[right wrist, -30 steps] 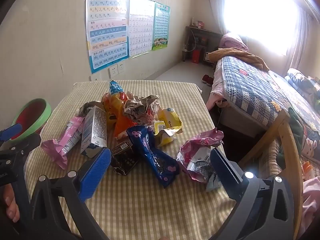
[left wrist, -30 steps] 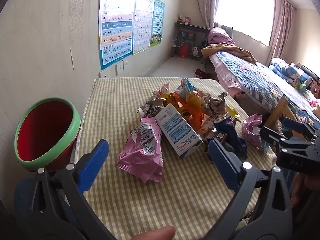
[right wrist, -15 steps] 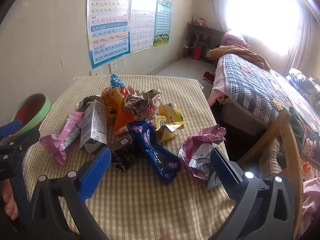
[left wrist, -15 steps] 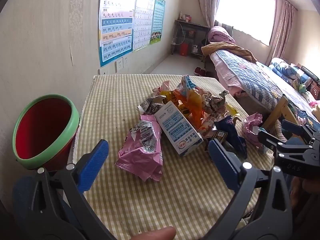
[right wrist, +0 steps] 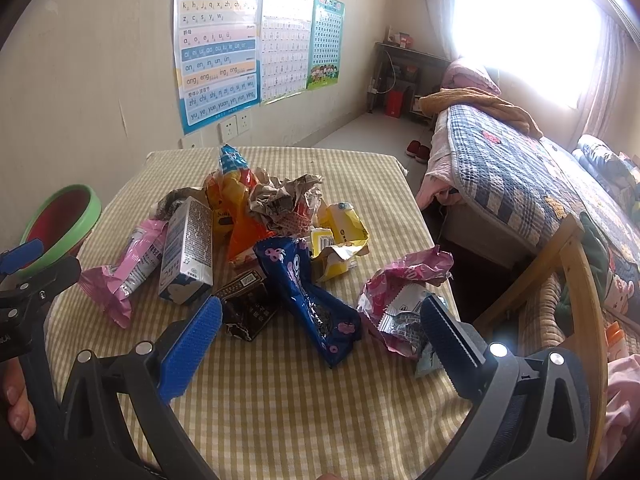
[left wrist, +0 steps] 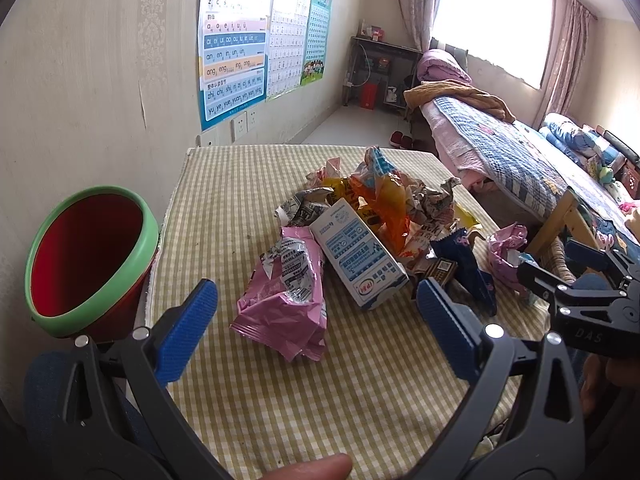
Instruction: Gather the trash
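While the yellow-checked cloth-covered table (left wrist: 240, 200) bore a heap of crumpled snack wrappers (right wrist: 280, 204), a red bin with a green rim (left wrist: 90, 256) stood at its left edge. Both the left gripper (left wrist: 316, 320) and right gripper (right wrist: 320, 320) hovered wide open, holding nothing, just short of a pink foil packet (left wrist: 286, 280) and a dark blue wrapper (right wrist: 316, 300).

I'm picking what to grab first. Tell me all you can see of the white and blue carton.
The white and blue carton is a rectangular drink box, cardboard by its look, with printed panels. It lies on its side on the checked tablecloth, uncrushed, at the pile's near left edge. The pink wrapper lies against it.
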{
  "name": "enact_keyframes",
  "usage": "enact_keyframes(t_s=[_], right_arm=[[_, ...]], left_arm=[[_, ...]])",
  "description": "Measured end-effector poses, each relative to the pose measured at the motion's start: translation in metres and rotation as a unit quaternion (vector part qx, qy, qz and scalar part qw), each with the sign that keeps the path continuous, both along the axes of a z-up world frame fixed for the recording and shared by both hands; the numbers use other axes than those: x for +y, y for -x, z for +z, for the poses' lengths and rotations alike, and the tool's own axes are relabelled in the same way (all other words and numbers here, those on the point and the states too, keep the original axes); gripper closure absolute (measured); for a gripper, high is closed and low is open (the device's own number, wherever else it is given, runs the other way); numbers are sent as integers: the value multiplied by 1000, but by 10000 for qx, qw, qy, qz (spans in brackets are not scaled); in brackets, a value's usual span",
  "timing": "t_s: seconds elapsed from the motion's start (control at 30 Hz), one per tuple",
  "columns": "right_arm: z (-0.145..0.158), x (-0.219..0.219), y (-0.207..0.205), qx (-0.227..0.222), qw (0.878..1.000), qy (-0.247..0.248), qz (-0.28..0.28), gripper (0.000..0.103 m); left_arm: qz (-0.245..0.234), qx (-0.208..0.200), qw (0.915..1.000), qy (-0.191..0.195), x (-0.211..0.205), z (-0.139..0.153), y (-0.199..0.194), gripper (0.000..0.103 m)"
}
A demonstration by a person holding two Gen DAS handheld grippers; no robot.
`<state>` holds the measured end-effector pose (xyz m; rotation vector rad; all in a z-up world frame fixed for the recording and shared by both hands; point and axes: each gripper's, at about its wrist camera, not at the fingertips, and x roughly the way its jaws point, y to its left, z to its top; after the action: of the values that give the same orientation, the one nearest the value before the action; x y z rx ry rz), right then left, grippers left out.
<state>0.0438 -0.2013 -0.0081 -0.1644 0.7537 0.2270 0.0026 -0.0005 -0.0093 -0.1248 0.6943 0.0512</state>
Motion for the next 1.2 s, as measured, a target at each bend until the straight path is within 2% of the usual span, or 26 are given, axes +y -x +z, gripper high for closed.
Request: enact_keyframes(t_s=[1.2], right_arm=[[-4,1,-1,38,10000,20,15,7]], left_arm=[[46,64,9999,97,4,0,-1,5]])
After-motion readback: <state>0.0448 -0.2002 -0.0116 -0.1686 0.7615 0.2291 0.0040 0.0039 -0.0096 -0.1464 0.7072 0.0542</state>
